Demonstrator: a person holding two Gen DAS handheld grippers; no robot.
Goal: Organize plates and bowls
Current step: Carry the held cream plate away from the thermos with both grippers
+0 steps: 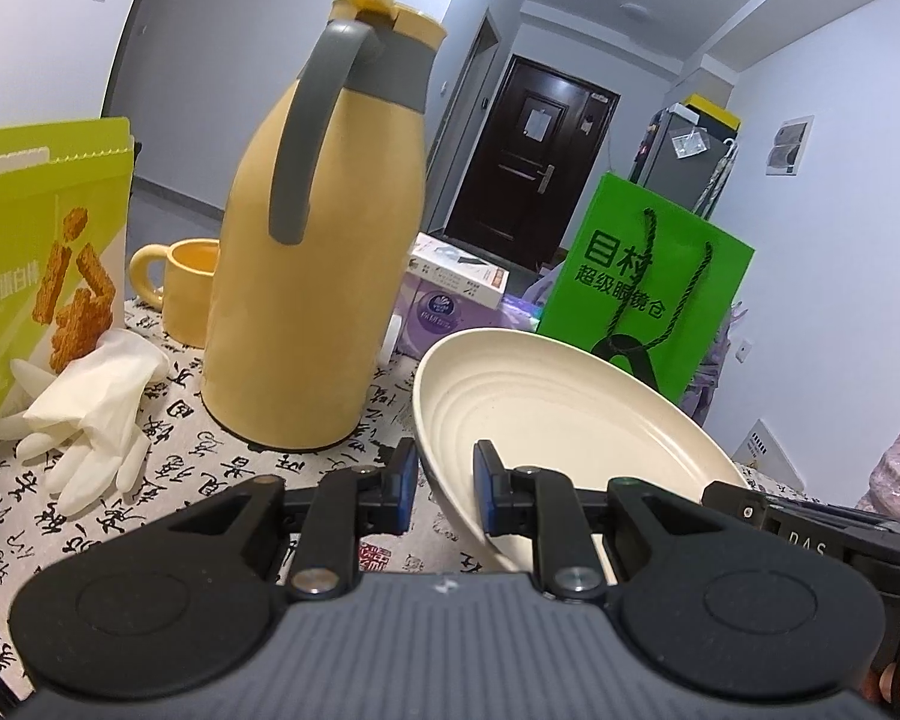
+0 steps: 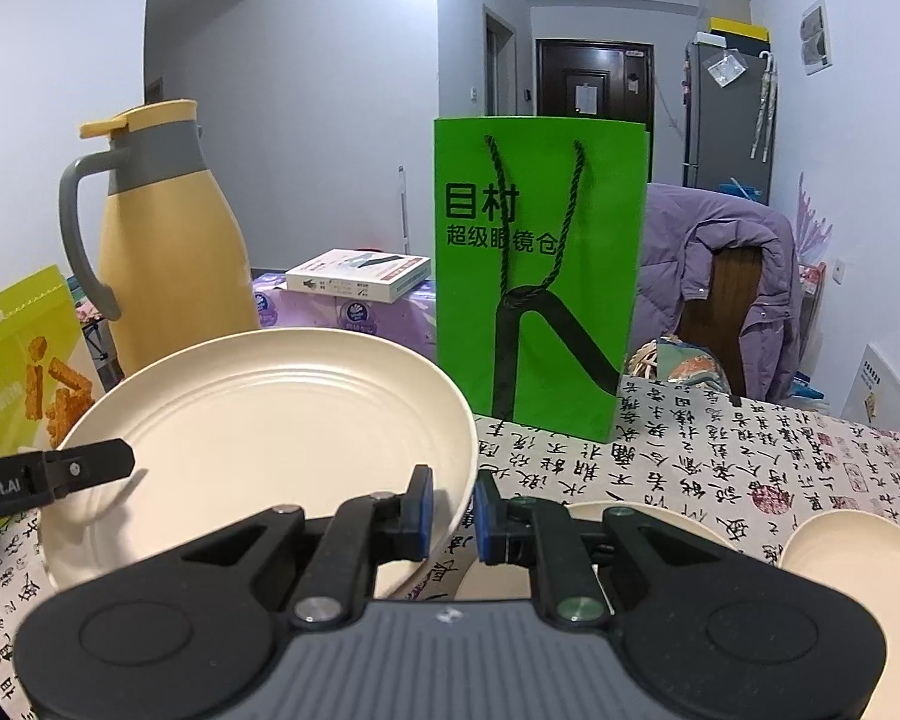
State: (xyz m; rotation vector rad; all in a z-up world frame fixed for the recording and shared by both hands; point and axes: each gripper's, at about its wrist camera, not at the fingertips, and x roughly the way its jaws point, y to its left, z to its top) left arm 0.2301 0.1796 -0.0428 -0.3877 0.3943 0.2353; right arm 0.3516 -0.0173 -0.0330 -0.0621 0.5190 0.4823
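Your left gripper and right gripper each clamp opposite rims of the cream plate, tilted at center frame above the printed tablecloth, yellow jug at upper left.

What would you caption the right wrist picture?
Both grippers, right gripper and left gripper, clamp a cream plate before a green bag.

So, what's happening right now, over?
Both grippers, left and right, clamped on cream plate rim, lifted. Thermos and green bag close ahead.
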